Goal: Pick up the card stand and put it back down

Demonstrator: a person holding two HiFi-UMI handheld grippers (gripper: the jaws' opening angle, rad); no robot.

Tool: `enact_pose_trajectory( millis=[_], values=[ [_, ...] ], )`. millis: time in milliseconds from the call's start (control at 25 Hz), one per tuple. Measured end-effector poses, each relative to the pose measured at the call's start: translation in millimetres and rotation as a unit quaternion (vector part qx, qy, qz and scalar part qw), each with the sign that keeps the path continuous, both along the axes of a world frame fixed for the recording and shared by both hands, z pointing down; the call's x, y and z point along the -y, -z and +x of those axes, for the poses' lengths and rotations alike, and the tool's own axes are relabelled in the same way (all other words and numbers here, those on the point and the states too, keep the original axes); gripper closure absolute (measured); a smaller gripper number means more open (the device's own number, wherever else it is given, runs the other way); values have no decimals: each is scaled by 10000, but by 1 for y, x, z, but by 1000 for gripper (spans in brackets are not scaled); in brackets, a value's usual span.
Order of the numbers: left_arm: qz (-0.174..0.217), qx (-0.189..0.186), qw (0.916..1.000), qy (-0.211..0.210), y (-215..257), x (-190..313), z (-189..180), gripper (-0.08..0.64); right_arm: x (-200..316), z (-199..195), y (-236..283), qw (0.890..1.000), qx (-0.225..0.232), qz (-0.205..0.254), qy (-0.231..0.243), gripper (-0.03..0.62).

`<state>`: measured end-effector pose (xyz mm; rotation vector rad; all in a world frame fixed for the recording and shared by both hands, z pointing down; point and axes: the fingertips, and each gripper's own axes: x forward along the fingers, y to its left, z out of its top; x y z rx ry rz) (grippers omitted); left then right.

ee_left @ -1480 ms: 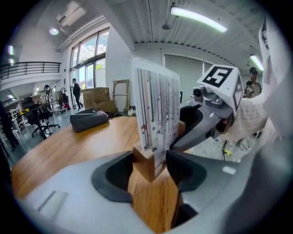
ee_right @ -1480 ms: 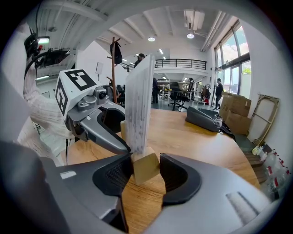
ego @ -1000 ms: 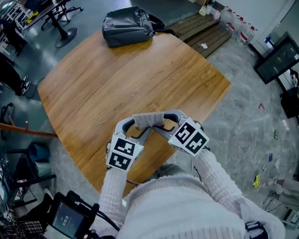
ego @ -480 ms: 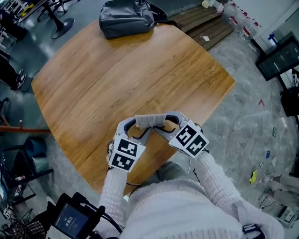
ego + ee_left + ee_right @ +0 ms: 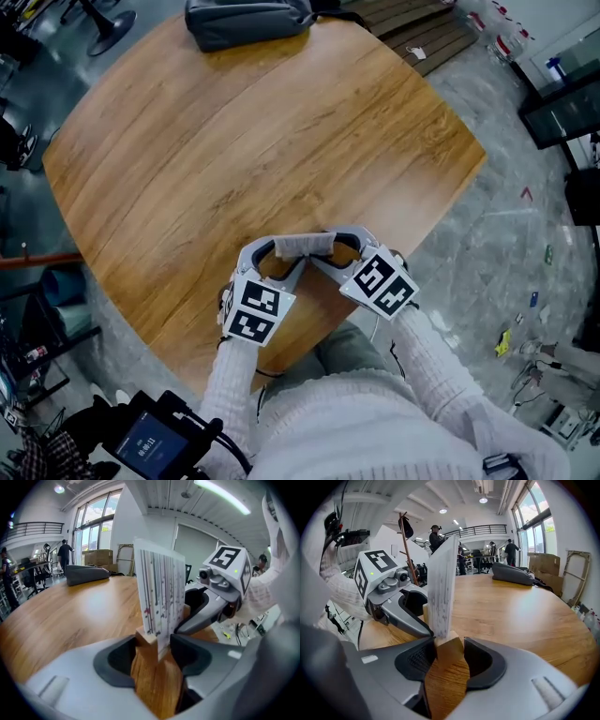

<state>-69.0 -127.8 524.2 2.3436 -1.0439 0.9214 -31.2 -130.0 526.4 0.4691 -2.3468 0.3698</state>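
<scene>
The card stand is a small wooden block [image 5: 146, 637] with a white striped card [image 5: 160, 592] upright in it. In the head view it shows as a pale strip [image 5: 302, 245] near the round wooden table's [image 5: 234, 141] front edge. My left gripper [image 5: 273, 251] [image 5: 153, 645] holds one end of the block between its pads. From the opposite side, my right gripper [image 5: 336, 247] [image 5: 449, 651] closes on the block's other end [image 5: 447, 641], with the card [image 5: 440, 585] rising just above its jaws. Whether the block rests on the table is hidden.
A dark grey bag [image 5: 246, 19] [image 5: 513, 573] lies at the table's far edge. The table's near edge runs just under my wrists. Chairs, boxes and a dark screen [image 5: 567, 108] stand on the floor around it. People [image 5: 436, 534] stand far off.
Both grippers keep the same hold on the card stand. Only the head view has shifted, so the table and bag sit higher in the picture.
</scene>
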Motion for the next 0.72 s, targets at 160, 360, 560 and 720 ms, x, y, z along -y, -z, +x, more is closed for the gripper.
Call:
enact_pose_trajectory(
  millis=[160,360,560,720],
  values=[
    [-33,19,10000,-50,-8,2,-2,325,2,-2,-8,10000,25,-21,-58,405],
    [-109,49,9999,-40,-15,1,0,325,1,-1,-16,9999,-40,-88,-36,403],
    [-24,62,9999,-86,-17,-1,0,325,-2,0,-18,9999,-68,-90,-40,403],
    [56,43,9998,-159,-17,-2,1,324,-3,0,-18,10000,2,-51,-51,402]
  ],
)
